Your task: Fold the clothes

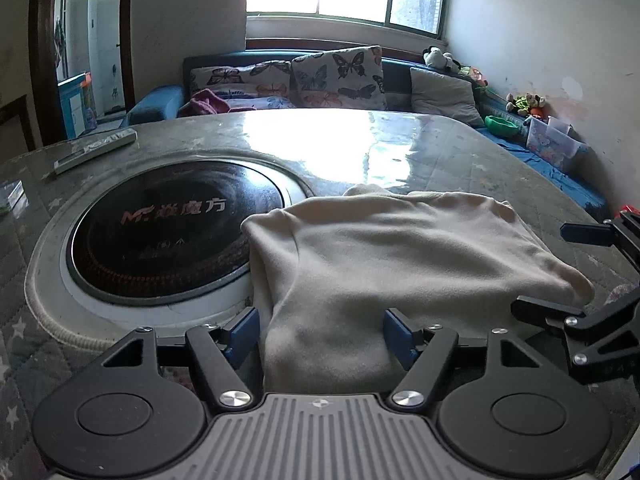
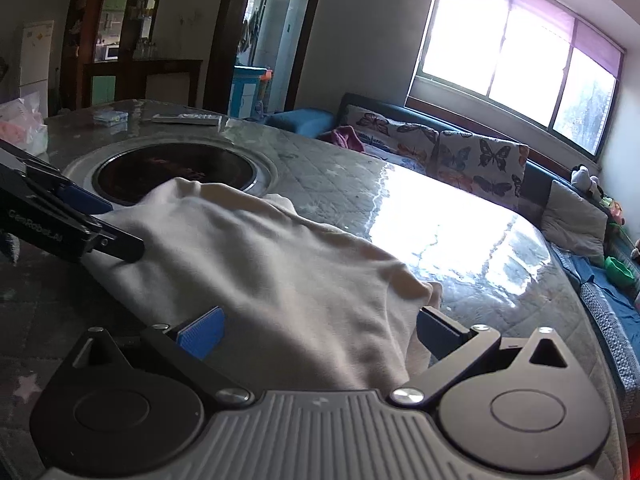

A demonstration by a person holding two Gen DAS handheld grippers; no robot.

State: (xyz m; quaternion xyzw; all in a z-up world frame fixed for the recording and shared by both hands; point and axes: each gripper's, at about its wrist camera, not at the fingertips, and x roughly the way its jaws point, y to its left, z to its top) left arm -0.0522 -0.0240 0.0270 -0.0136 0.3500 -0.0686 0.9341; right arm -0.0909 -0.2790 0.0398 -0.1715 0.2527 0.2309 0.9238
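One cream garment (image 1: pixel 400 264) is lying partly folded on the quilted table (image 1: pixel 460 160), just beside the round black cooktop (image 1: pixel 168 232). Two grippers are sitting at its near edge, each with jaws spread wide and cloth between them: left gripper (image 1: pixel 320 336), right gripper (image 2: pixel 320 332). A fold seems underway; next, both likely need to close on the edge.

Cream garment (image 1: pixel 400 264) between spread left claw (image 1: pixel 324 334) fingers
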